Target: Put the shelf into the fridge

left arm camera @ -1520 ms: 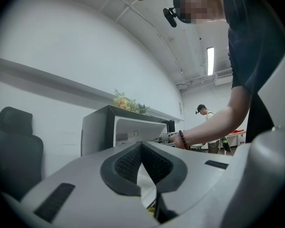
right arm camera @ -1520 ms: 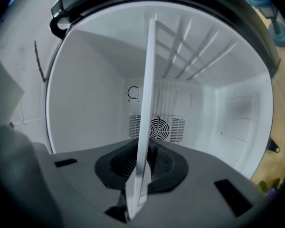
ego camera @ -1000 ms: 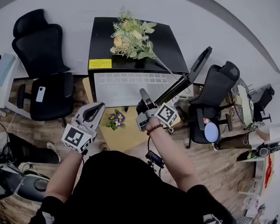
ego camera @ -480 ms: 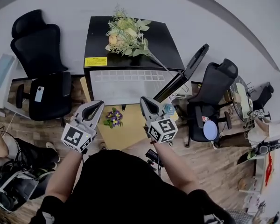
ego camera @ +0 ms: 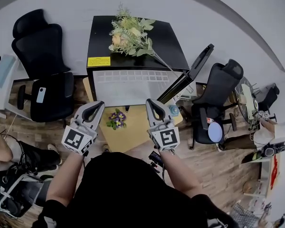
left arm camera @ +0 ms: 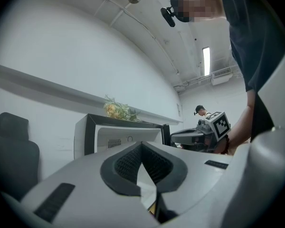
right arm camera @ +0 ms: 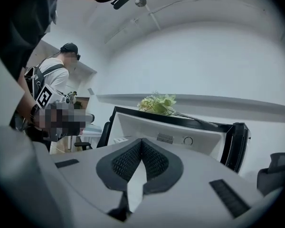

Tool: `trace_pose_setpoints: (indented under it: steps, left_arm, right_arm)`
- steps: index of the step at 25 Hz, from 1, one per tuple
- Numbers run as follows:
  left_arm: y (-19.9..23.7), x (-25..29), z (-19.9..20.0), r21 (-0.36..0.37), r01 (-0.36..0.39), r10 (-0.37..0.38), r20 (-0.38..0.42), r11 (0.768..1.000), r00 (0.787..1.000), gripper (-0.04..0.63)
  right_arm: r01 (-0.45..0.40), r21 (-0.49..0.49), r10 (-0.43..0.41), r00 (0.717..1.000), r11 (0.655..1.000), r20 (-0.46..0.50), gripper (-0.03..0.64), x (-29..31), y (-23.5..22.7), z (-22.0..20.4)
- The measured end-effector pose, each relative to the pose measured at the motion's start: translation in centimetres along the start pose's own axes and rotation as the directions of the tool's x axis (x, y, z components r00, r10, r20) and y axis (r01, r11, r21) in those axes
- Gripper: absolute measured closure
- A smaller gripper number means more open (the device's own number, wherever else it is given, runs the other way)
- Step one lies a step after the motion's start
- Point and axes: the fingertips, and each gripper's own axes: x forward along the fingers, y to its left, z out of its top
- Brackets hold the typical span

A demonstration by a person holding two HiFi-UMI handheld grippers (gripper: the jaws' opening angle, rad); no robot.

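The black fridge stands against the wall with its door swung open to the right and its white inside facing me. A white grid shelf shows along the top of the open cavity. Both grippers hover side by side in front of the fridge, apart from it. The left gripper is shut and empty; in its own view the left gripper has pads that meet. The right gripper is likewise shut on nothing, and the right gripper points at the fridge.
A bouquet lies on the fridge top. A low wooden board in front carries a small purple flower pot and a blue-capped bottle. Black office chairs stand left and right. Another person stands nearby.
The right gripper has drawn back from near the open door and turned to point forward, level with the left gripper. The left gripper has barely moved.
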Motion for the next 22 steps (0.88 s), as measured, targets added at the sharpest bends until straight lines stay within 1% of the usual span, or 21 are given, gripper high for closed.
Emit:
trace_pose_setpoints:
  steps: [11, 22]
  left_arm:
    - [0.9, 0.1, 1.3, 0.012, -0.001, 0.001, 0.02, 1.0, 1.0, 0.577]
    - [0.5, 0.5, 0.5, -0.022, 0.007, -0.007, 0.026, 1.0, 1.0, 0.577]
  right_arm:
    - [0.021, -0.027, -0.021, 1.0, 0.999, 0.015, 0.603, 0.3, 0.4, 0.5]
    - [0.023, -0.03, -0.023, 1.0, 0.999, -0.02, 0.603, -0.6, 0.6, -0.2]
